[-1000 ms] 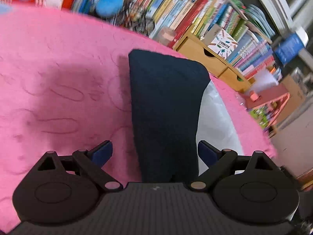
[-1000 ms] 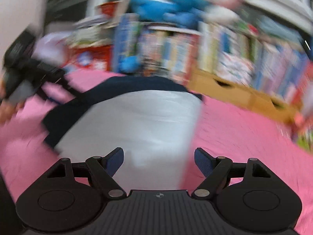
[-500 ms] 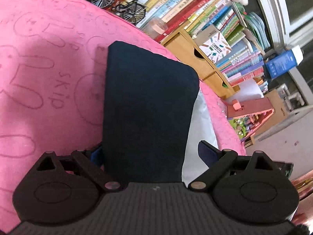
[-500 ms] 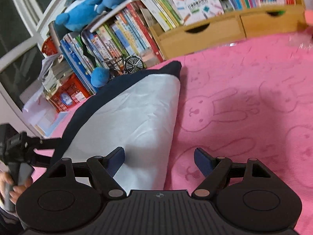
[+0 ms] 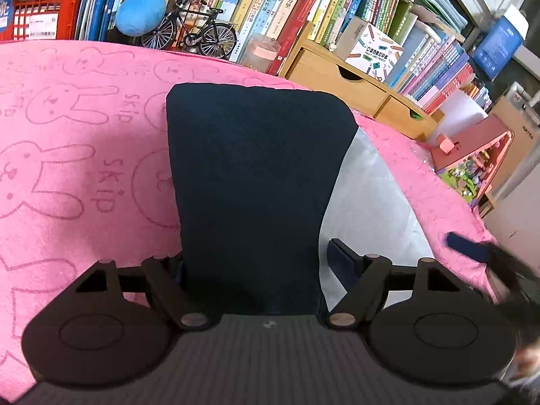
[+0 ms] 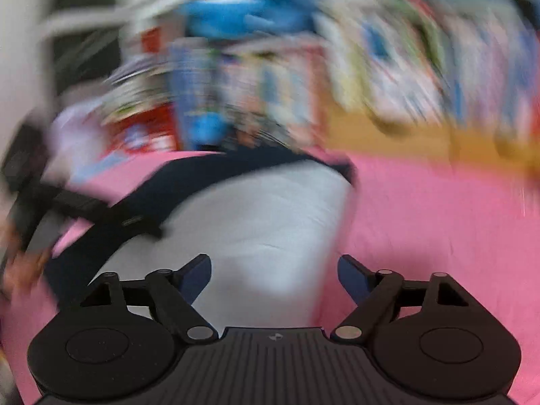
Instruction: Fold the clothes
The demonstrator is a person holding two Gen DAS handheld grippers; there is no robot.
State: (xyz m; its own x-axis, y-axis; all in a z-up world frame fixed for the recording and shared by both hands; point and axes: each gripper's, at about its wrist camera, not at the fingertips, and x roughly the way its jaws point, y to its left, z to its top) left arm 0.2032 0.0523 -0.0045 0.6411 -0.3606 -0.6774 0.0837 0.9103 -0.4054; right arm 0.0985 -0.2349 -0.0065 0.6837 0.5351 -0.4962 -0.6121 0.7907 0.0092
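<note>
A navy and white garment lies on a pink bunny-print blanket (image 5: 84,168). Its navy folded panel (image 5: 256,168) runs away from me, with the white part (image 5: 368,195) to its right. My left gripper (image 5: 258,263) is open and straddles the panel's near end; the left fingertip is partly hidden by the cloth edge. The right wrist view is blurred. There my right gripper (image 6: 275,273) hangs open over the near edge of the white part (image 6: 263,222), with nothing between its fingers. One blurred right fingertip (image 5: 467,249) shows in the left wrist view.
Bookshelves (image 5: 270,3), a model bicycle (image 5: 192,33), a blue plush ball (image 5: 141,11) and wooden drawers (image 5: 341,77) line the far edge of the blanket. A red crate (image 5: 37,3) stands far left and a pink toy house (image 5: 472,155) to the right. A hand with the left gripper (image 6: 30,209) shows blurred.
The left gripper stays at the navy panel's near end while its view has tilted up. The right gripper is swinging fast, so its view has gone from sharp to blurred; both stay open.
</note>
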